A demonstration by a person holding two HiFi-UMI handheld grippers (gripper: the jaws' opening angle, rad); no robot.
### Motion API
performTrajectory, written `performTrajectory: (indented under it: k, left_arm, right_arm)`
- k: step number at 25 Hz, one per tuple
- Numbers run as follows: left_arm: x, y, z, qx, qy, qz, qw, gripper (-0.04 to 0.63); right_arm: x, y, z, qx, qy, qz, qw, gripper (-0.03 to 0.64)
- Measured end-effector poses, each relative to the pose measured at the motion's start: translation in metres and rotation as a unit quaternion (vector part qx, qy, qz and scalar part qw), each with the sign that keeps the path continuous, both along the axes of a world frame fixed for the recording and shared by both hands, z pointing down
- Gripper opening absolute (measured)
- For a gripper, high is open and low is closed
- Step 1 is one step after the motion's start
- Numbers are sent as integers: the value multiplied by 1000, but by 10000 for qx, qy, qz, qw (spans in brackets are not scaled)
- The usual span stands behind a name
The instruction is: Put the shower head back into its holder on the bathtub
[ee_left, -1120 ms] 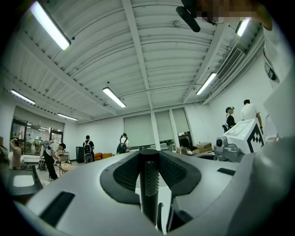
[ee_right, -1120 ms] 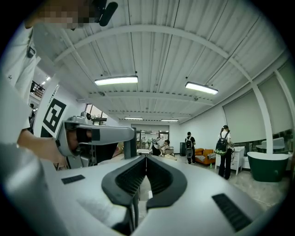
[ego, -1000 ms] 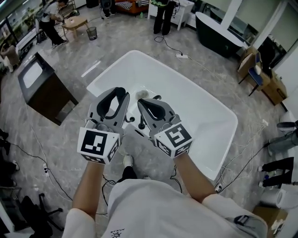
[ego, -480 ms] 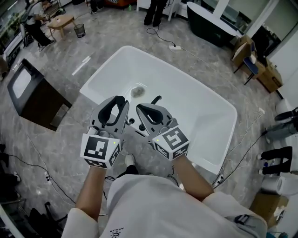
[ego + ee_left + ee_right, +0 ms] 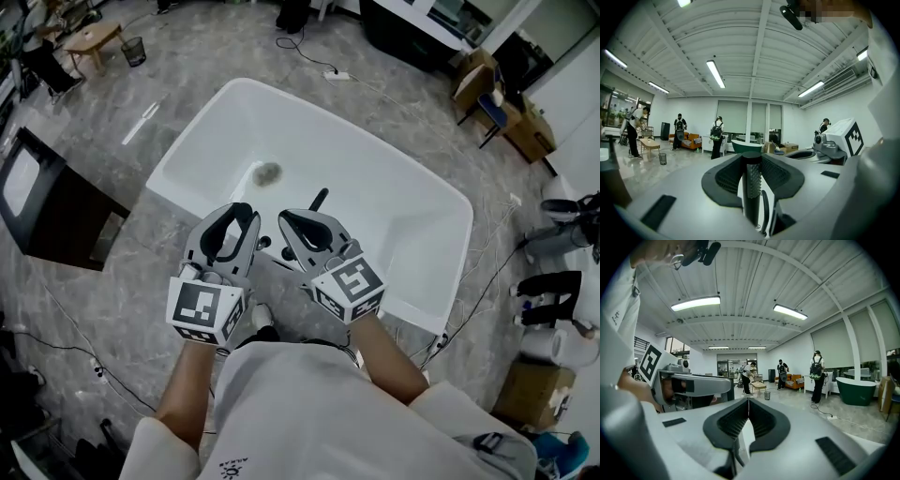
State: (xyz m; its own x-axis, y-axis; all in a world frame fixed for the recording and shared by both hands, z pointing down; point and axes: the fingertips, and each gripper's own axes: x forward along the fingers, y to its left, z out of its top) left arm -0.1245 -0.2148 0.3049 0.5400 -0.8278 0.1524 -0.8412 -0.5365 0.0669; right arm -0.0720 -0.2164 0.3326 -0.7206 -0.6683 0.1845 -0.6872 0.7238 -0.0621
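the biggest risk, as i judge it, is the shower head (image 5: 752,187) twisting or slipping. the left gripper (image 5: 752,161) has its fingers closed only on the dark ribbed handle, which stands upright between them, and the thin dark hose (image 5: 767,213) curving below the fingers could drag it round near the holder. a smaller risk is missing the holder, because both grippers cover the tub's near rim from above. the black fitting (image 5: 319,199) just beyond the fingers of the right gripper (image 5: 289,217) may be the holder, but i cannot tell. those right fingers are clenched on nothing, so they lend no support. the room is a large open hall with a grey marbled floor (image 5: 112,281). the white bathtub (image 5: 394,220) spreads ahead of and below the fingers. a dark cabinet (image 5: 56,206) stands well off to the left of the left fingers, cables (image 5: 487,281) trail past the tub's far side, and a dark drain patch (image 5: 268,172) lies ahead of the left fingers.
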Motion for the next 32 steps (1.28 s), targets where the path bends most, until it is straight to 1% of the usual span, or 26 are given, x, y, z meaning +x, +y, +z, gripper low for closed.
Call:
performTrajectory:
  k: [5,9,14,18,24,32]
  left_arm:
    - [-12,-11,20,-102,95,180,9997,129]
    - [-10,-16,31,-174,77,269,9995,129]
    - [-1,-20,46,-290,81,370,9989,129]
    - [2,-26,59,-425,107,303,9986,129]
    - [1,-39,90,-711,27,134,9974,129]
    - [-1,-58,129,-924,-35,-37,9957,129]
  right_arm:
    - [-8,-11,13,-89,61,235,9997,19]
    - [-7,-16,23,-223,111,317,9992,18]
    - [4,-21,33,-352,139,353,9987,18]
    - [11,-29,46,-510,135,291,9982,18]
    - [14,-44,76,-769,188,129,9968,18]
    - [23,-55,107,-1079,192,112,9939,18]
